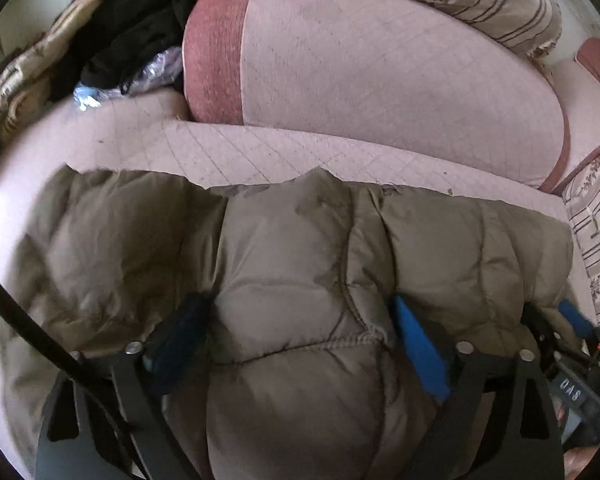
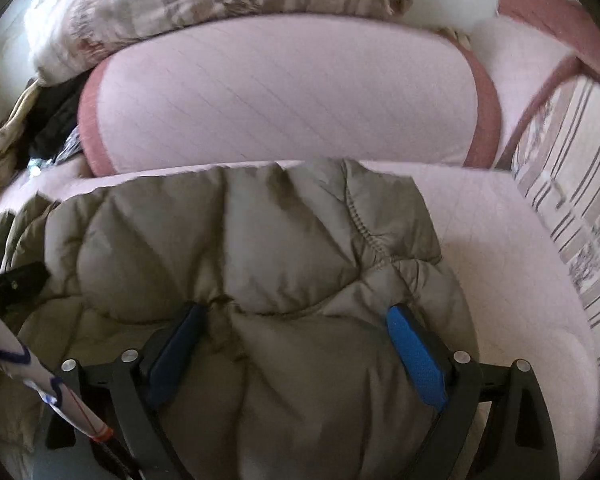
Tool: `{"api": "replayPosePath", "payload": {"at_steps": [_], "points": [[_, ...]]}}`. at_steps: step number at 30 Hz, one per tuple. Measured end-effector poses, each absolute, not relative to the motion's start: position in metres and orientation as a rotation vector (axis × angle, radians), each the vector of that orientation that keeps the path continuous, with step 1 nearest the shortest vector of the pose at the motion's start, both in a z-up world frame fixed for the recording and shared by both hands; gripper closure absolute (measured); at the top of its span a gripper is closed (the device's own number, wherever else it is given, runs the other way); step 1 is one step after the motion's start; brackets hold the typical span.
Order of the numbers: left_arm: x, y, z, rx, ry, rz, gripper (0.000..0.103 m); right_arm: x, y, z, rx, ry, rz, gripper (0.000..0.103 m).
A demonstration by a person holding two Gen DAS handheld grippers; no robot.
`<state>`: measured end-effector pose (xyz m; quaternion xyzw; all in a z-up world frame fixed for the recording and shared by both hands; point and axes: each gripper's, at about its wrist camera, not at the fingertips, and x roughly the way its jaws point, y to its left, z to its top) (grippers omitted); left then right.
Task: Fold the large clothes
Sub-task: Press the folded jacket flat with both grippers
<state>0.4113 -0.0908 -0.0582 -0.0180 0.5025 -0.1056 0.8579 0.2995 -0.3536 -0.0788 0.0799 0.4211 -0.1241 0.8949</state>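
Olive-brown quilted puffer jacket lies on the pale pink quilted sofa seat. Left gripper jaws spread wide over the jacket, not pinching. Right gripper, also over the jacket: jaws apart, grip uncertain.

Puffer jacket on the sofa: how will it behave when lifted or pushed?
The puffer jacket is probably floppy: its quilted panels sag and crease over the sofa seat. Likely light for its bulk, given the puffy fill. The smooth shell looks slippery, so a fold may spring back or slide when released.
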Motion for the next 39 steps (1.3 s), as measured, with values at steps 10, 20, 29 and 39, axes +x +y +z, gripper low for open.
{"api": "replayPosePath", "payload": {"at_steps": [10,20,29,39], "points": [[0.416,-0.093,-0.063,-0.060,1.051,-0.209,0.004,0.309,-0.370,-0.104,0.298,0.889,-0.217,0.002],[0.401,-0.020,-0.001,-0.151,0.979,-0.118,0.013,0.290,-0.359,-0.048,0.281,0.831,-0.211,0.005],[0.442,0.038,-0.076,-0.145,1.114,0.072,0.012,0.346,-0.358,-0.065,0.175,0.925,-0.316,0.005],[0.455,0.045,-0.101,-0.216,1.140,0.067,0.009,0.363,-0.393,-0.105,0.394,0.971,-0.258,0.000]]}}
